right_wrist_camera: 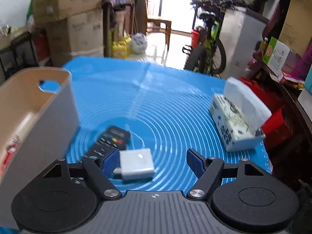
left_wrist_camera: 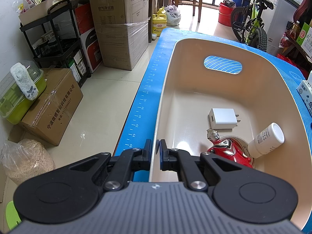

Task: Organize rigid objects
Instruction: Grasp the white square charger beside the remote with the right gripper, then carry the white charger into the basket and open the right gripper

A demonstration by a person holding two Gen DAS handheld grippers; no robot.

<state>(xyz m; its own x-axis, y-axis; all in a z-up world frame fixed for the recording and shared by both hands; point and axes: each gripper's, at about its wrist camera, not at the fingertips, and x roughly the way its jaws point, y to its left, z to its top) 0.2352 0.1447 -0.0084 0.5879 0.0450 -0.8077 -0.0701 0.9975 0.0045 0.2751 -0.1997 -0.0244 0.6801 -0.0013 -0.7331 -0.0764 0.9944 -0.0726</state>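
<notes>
A blue mat point(right_wrist_camera: 156, 97) covers the desk, and on its left side stands a beige bin point(left_wrist_camera: 165, 97) with a handle slot in its far wall. Inside the bin lie a white charger point(left_wrist_camera: 223, 118), a red toy figure point(left_wrist_camera: 228, 148) and a white bottle point(left_wrist_camera: 267, 140) tipped on its side, all gathered toward the near right corner.

The left tongs point(left_wrist_camera: 155, 150) are pinching the bin's left wall near its near corner, one finger outside and one inside, likely steadying it.

The right tongs point(right_wrist_camera: 153, 160) are spread wide and hover low over the mat. The next thing to sort looks to be the small white adapter point(right_wrist_camera: 136, 163): it sits between the fingers but close against the left one, with open mat between it and the right finger. Its long axis runs roughly across the gap, with a short plug end pointing toward the left finger point(right_wrist_camera: 110, 162). The right tongs are clearly the nearer; my judgement is they should shift a little leftward to centre the adapter before closing.

A black remote point(right_wrist_camera: 109, 140) lies just beyond and left of the adapter, partly under the left finger, its length angled toward the bin; it could get nudged. A tissue pack point(right_wrist_camera: 236, 124) sits well apart on the right, out of the way. The right view is blurred, so whether the adapter touches the finger I cannot tell.
</notes>
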